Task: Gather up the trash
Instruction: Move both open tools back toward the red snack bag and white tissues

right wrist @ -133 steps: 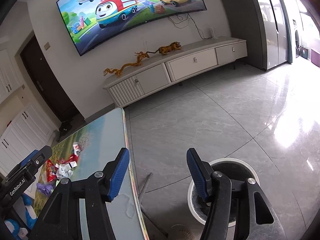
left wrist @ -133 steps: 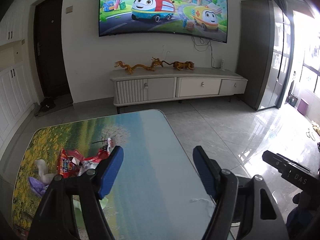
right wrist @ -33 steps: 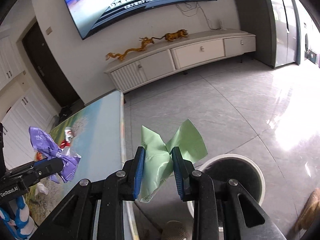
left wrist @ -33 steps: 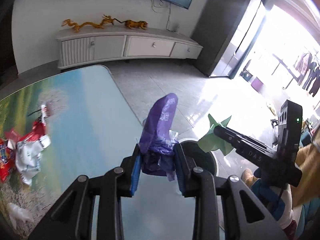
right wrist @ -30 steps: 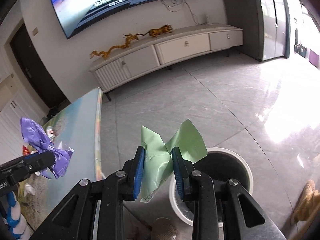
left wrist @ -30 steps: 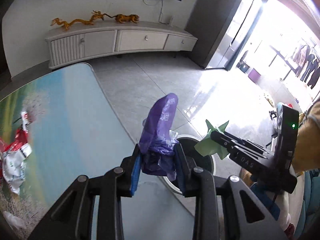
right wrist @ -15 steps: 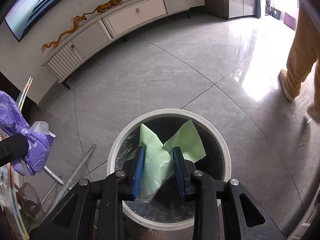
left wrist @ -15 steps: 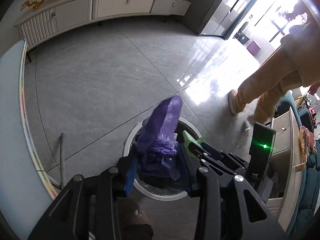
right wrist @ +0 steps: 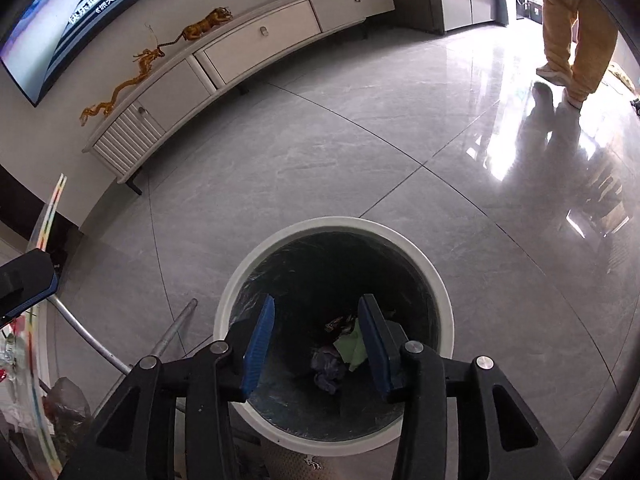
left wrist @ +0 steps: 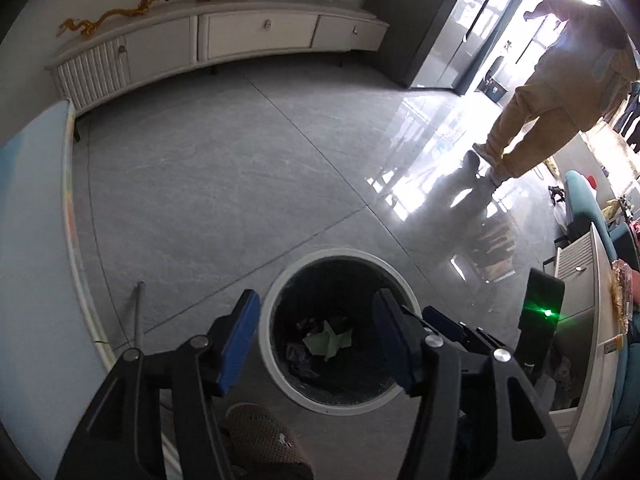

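Tongs first: my left gripper (left wrist: 316, 330) stands wide with nothing between its blue pads (left wrist: 236, 338), and my right gripper (right wrist: 316, 344) likewise gapes empty. Directly beyond both pairs of fingertips sits the white-rimmed bin (left wrist: 266, 320) (right wrist: 444, 304), lined in dark plastic. At its bottom lie the green wrapper (left wrist: 326, 342) (right wrist: 352, 346) and, just beside it, the crumpled purple wrapper (right wrist: 326, 370) (left wrist: 298, 356), with darker scraps I cannot identify. From the left wrist I see the right gripper's body, its green indicator lit, to the right of my left fingers, plus the table edge (left wrist: 76, 240) at far left. From the right wrist I see the television (right wrist: 80, 8) above the cabinet (right wrist: 240, 52) well beyond the bin. Both views show a bystander (left wrist: 552, 92) (right wrist: 576, 32) on the glossy floor.
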The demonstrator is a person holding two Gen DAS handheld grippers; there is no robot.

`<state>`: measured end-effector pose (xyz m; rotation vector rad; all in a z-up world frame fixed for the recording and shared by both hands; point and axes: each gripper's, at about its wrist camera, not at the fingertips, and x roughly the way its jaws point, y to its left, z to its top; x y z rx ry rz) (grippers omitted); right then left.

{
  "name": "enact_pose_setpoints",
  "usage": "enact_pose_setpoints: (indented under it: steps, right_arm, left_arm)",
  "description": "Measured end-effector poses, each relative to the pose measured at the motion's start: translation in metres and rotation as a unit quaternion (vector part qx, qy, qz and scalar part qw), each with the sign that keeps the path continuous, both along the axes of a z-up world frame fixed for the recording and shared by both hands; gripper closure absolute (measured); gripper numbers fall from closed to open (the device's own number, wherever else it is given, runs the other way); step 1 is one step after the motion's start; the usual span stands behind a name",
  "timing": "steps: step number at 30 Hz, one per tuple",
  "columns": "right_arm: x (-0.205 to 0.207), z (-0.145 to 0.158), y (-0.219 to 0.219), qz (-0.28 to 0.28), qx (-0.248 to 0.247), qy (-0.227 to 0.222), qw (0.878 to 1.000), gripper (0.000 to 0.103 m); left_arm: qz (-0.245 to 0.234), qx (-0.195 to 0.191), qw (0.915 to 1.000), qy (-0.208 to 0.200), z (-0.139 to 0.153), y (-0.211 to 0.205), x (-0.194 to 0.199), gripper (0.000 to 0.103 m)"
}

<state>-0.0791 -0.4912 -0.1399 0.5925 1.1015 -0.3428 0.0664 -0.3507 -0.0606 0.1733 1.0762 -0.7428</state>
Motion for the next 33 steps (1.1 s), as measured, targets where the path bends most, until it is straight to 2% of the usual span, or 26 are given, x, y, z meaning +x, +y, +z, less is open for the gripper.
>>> enact_pose_setpoints:
  steps: [3,6,10,13,25,33]
  right_arm:
    - [0.003,0.022,0.009,0.007,-0.009,-0.022,1.0,0.056]
    - [0.005,0.047,0.022,0.02,-0.018,-0.047,0.999,0.054]
    - [0.014,0.079,0.048,0.048,-0.028,-0.079,0.995,0.051]
    - [0.02,0.101,0.072,0.074,-0.036,-0.103,0.991,0.05]
    - [0.038,0.165,0.174,0.179,-0.049,-0.166,0.969,0.047]
    - [0.042,0.184,0.227,0.219,-0.054,-0.176,0.958,0.046]
  left_arm:
    - [0.035,-0.003,0.9982,-0.048,0.023,0.028,-0.002,0.043]
    - [0.073,0.001,0.9921,-0.102,0.044,0.056,-0.006,0.038]
    - [0.122,0.003,0.9812,-0.149,0.063,0.105,-0.01,0.037]
    - [0.161,0.011,0.97,-0.182,0.074,0.143,-0.015,0.037]
    - [0.286,0.007,0.9304,-0.23,0.099,0.276,-0.04,0.036]
    - [0.334,-0.005,0.912,-0.238,0.106,0.34,-0.048,0.034]
